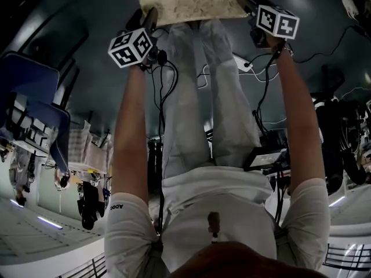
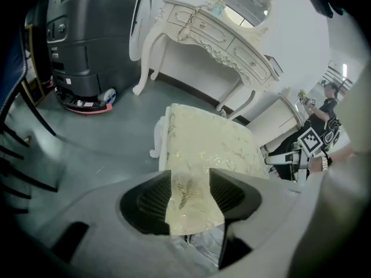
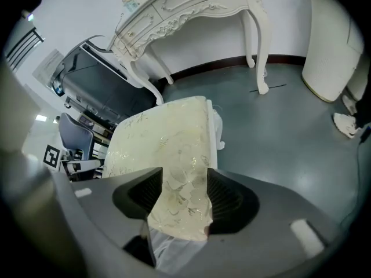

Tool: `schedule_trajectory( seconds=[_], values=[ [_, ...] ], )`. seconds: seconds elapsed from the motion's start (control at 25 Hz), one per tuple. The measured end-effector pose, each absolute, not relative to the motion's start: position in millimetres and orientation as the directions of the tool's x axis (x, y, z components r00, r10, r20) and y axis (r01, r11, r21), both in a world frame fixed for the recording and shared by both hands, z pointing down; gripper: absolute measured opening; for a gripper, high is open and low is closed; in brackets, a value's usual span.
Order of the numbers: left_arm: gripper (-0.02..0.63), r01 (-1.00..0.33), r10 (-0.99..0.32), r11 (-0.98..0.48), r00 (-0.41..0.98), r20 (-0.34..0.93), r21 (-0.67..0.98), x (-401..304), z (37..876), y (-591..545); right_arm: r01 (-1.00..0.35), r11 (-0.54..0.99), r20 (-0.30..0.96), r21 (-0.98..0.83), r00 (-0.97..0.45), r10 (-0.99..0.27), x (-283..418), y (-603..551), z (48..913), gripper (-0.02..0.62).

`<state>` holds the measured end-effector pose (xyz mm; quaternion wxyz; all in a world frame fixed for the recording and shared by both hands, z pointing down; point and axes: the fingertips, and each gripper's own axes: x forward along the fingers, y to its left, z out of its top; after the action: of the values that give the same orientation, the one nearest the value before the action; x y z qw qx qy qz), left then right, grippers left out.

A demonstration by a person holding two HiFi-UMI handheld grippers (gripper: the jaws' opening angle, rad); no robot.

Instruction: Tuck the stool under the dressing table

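I have both tools down at the stool (image 3: 162, 143), one at each near corner of its pale, flower-patterned cushion. In the left gripper view the left tool (image 2: 190, 181) stands spread wide, and the corner of the cushion fills the gap between its ribbed pads (image 2: 155, 197). The fabric runs right up to both pads, but I can't tell whether they press on it. The right tool (image 3: 184, 184) is the same in its own view, spread wide with the other corner of the cushion between its pads and the fabric close on both sides.

The head view shows both arms reaching straight out, with the two marker cubes either side of the seat and the person's light trousers (image 1: 191, 97) between the arms.

The stool stands on the grey floor (image 3: 290, 132), out in the open and well apart from the dressing table (image 2: 214, 33). That white carved worktop sits against the wall beyond it, with an oval mirror (image 2: 248, 3) on top. The stool is in front of the worktop, not under it. A black machine (image 2: 87, 45) stands to the worktop's left in the left gripper view.
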<state>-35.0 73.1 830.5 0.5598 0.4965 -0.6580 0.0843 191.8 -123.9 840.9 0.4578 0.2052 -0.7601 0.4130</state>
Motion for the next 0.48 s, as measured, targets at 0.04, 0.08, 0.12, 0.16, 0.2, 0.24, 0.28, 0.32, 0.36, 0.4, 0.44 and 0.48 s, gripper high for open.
schedule_trajectory(
  seconds=[0.04,0.08,0.12,0.16,0.2,0.24,0.28,0.32,0.36,0.4,0.44,0.48],
  values=[
    [0.216,-0.743,-0.555,0.496,0.126,0.822,0.449,-33,833,74,-0.689,0.578,0.869,-0.436,-0.489,0.073,193,-121,843,0.255],
    [0.221,-0.741,-0.551,0.498,0.131,0.824,0.450,-32,835,75,-0.691,0.579,0.873,-0.433,-0.481,0.078,194,-118,845,0.262],
    [0.222,-0.743,-0.546,0.498,0.133,0.827,0.448,-31,838,76,-0.696,0.574,0.875,-0.431,-0.477,0.079,195,-116,847,0.264],
    [0.221,-0.745,-0.542,0.498,0.132,0.830,0.443,-32,840,78,-0.704,0.561,0.875,-0.435,-0.479,0.076,196,-114,850,0.267],
    [0.221,-0.747,-0.537,0.500,0.129,0.834,0.438,-34,843,79,-0.714,0.544,0.873,-0.440,-0.483,0.073,196,-112,851,0.270],
    [0.222,-0.746,-0.532,0.504,0.128,0.837,0.435,-35,845,80,-0.723,0.528,0.871,-0.445,-0.486,0.069,197,-112,853,0.273],
    [0.232,-0.742,-0.528,0.509,0.131,0.839,0.436,-36,847,80,-0.729,0.518,0.870,-0.448,-0.488,0.067,197,-112,853,0.274],
    [0.233,-0.738,-0.526,0.511,0.138,0.839,0.442,-36,849,80,-0.732,0.513,0.870,-0.449,-0.488,0.066,197,-112,853,0.273],
    [0.233,-0.735,-0.525,0.509,0.147,0.838,0.448,-37,849,79,-0.732,0.512,0.871,-0.448,-0.487,0.066,196,-112,853,0.270],
    [0.233,-0.735,-0.524,0.506,0.153,0.838,0.451,-37,849,78,-0.732,0.513,0.871,-0.448,-0.486,0.067,195,-112,853,0.267],
    [0.233,-0.738,-0.522,0.502,0.157,0.838,0.451,-38,849,78,-0.731,0.513,0.871,-0.449,-0.487,0.068,194,-113,853,0.264],
    [0.230,-0.744,-0.518,0.497,0.160,0.841,0.447,-38,849,77,-0.731,0.514,0.871,-0.449,-0.487,0.068,194,-113,852,0.261]
  ],
)
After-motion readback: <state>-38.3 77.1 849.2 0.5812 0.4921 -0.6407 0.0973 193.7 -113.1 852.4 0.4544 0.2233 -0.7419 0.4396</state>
